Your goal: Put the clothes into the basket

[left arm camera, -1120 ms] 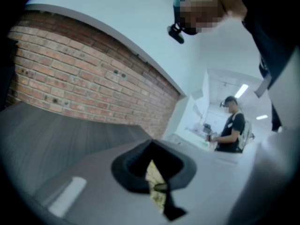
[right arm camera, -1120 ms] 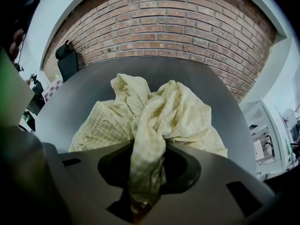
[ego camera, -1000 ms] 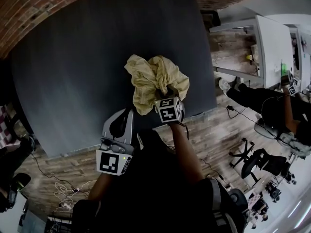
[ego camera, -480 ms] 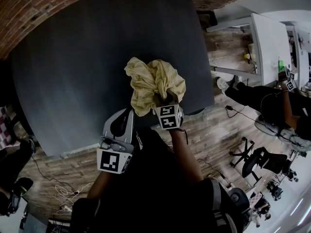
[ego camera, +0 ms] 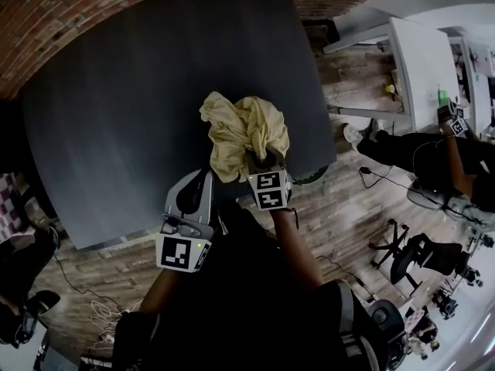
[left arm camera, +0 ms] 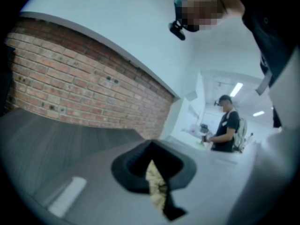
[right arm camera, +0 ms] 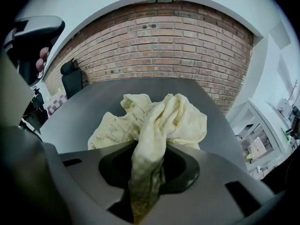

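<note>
Now the left gripper (ego camera: pixel 203 179) and right gripper (ego camera: pixel 261 158) both clamp the crumpled pale-yellow cloth (ego camera: pixel 241 128), lifted over the dark grey table (ego camera: pixel 116 114); next it likely needs carrying to a basket not in view.

Office: white desks (ego camera: pixel 425 60), swivel chairs (ego camera: pixel 418 257), brick wall (ego camera: pixel 93 6).

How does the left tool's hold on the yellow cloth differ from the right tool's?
The right tool clamps a thick twisted bunch of the yellow cloth; the left tool pinches only a thin sliver. Beyond its jaws the right tool faces the bundle, the left tool a brick wall. Both grip it.
</note>
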{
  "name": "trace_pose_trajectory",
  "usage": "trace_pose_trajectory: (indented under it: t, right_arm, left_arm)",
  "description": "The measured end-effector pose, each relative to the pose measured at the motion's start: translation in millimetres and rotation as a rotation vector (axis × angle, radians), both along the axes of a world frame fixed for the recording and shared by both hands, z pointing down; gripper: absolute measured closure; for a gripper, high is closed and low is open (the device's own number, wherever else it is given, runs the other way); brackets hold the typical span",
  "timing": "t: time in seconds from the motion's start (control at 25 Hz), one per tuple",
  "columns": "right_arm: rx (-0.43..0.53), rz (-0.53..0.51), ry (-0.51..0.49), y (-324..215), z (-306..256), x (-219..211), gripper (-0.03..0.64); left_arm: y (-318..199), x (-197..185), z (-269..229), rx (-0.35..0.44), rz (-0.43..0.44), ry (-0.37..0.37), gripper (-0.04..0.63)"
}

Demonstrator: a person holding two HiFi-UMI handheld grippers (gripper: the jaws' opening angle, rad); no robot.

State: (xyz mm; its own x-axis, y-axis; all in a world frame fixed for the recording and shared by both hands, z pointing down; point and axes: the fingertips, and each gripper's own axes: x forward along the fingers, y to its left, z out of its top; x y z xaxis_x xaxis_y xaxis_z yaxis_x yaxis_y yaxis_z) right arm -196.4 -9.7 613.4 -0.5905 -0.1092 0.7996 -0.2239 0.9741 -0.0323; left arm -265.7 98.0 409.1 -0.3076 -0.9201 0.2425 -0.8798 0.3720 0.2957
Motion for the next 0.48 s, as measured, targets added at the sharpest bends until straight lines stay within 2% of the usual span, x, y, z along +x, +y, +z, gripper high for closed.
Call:
trace_pose_trajectory:
  t: [0.48]
  right_arm:
    - [0.015, 0.026, -0.106, 1, -38, 22, 0.511]
  left_arm:
    - [-2, 32, -23, 0.022, 0.024, -0.041, 0.591]
